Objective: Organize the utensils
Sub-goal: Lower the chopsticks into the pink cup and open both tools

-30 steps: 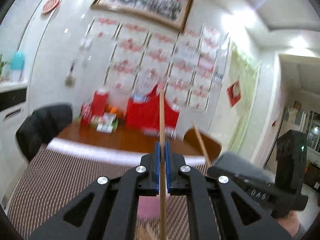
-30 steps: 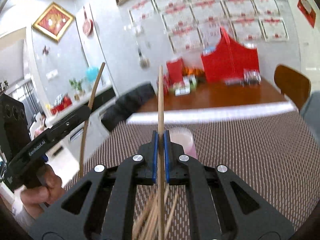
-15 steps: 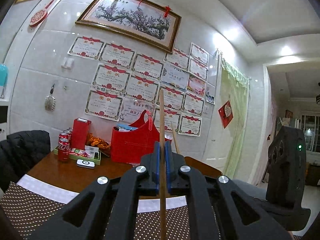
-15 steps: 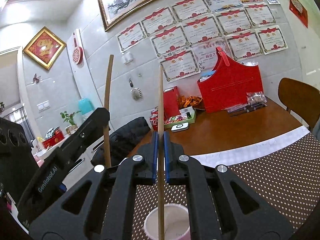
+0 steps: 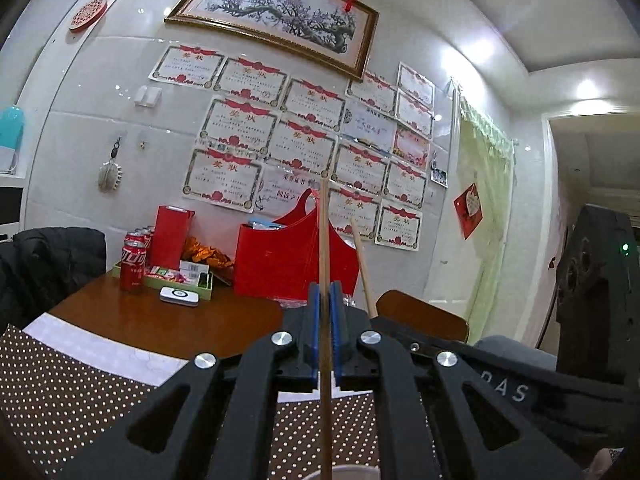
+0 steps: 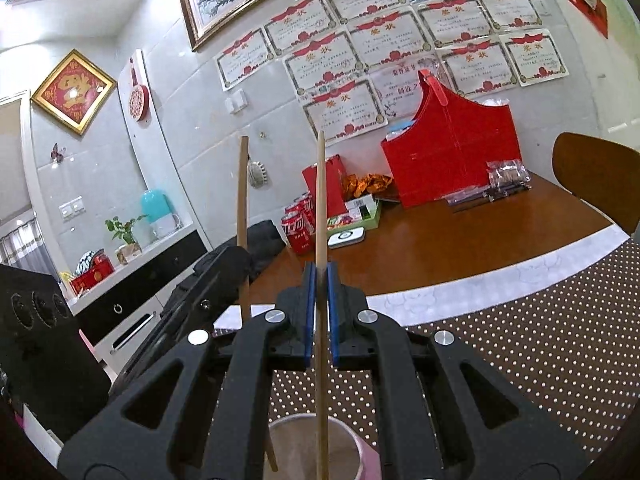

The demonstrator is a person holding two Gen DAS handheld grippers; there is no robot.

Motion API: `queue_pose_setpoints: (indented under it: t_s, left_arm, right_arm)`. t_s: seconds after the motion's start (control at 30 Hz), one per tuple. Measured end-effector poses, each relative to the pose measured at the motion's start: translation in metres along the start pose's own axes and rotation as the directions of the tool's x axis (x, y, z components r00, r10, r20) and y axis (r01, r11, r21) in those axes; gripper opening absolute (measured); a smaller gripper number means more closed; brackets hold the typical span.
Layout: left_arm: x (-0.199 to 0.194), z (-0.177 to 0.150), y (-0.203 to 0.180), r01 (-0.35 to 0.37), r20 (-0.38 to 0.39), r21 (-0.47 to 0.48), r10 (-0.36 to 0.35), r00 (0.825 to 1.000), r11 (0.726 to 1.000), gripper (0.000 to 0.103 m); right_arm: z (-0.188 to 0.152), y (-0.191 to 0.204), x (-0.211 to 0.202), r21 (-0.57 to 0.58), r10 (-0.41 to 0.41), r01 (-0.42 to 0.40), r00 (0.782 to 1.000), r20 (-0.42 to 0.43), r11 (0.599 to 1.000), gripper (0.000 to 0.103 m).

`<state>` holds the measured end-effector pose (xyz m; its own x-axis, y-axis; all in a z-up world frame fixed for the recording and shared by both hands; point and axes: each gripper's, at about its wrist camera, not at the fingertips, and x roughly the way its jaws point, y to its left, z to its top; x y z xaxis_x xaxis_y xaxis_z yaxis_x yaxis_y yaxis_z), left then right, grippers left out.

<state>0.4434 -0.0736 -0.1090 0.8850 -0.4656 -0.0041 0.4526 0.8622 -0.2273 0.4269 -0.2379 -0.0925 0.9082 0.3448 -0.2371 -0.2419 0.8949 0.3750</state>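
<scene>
A: How are the two claws seen to stand?

B: The left gripper (image 5: 325,332) is clamped tight on a slender pale wooden chopstick (image 5: 324,264), which is held upright between the blue pads (image 5: 315,320); the right gripper (image 6: 320,312) is likewise closed fast on a second pale wooden chopstick (image 6: 320,208), also upright, with hardly any gap left between the jaws.

A: And where is each stick placed?

B: In the right wrist view, the lower end of the second stick is seen inside a round pink-walled paper cup (image 6: 362,446) below the gripper; the first stick's lower end also appears to be inside the cup, at its left side; the cup stands on a brown white-dotted tablecloth (image 6: 540,340).

A: What else is shown?

B: A brown wooden table (image 5: 168,324) is seen beyond the cloth; on it a red felt basket with a handle (image 5: 288,260), red soda cans (image 5: 132,264) and a white flat device (image 5: 179,296) are set near the tiled wall; a brown wooden chair back (image 6: 596,176) is seen at the table's right.
</scene>
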Motion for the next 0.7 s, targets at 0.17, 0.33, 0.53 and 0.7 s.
queue_pose_setpoints:
  t_s: [0.17,0.33,0.53,0.7]
  left_arm:
    - [-0.008,-0.006,0.005,-0.016,-0.012,-0.001,0.016,1.000,1.000,0.005]
    - [-0.014,-0.008,0.011,-0.031,-0.050,-0.009,0.031,0.998,0.999,0.023]
    - [-0.038,0.010,0.018,-0.095,-0.045,-0.036,0.093,0.995,0.995,0.081]
    - [-0.063,0.033,0.007,-0.155,-0.074,0.018,0.156,0.985,0.988,0.091]
  right_arm:
    - [-0.008,-0.003,0.000,0.015,0.000,0.001,1.000,-0.030,1.000,0.007]
    - [-0.008,-0.001,-0.010,0.007,-0.001,0.001,0.999,-0.050,1.000,0.017]
    - [0.003,-0.021,-0.040,0.110,-0.023,0.022,1.000,0.002,0.994,0.092]
    - [0.014,-0.023,-0.073,0.129,-0.051,0.049,0.999,0.012,0.990,0.097]
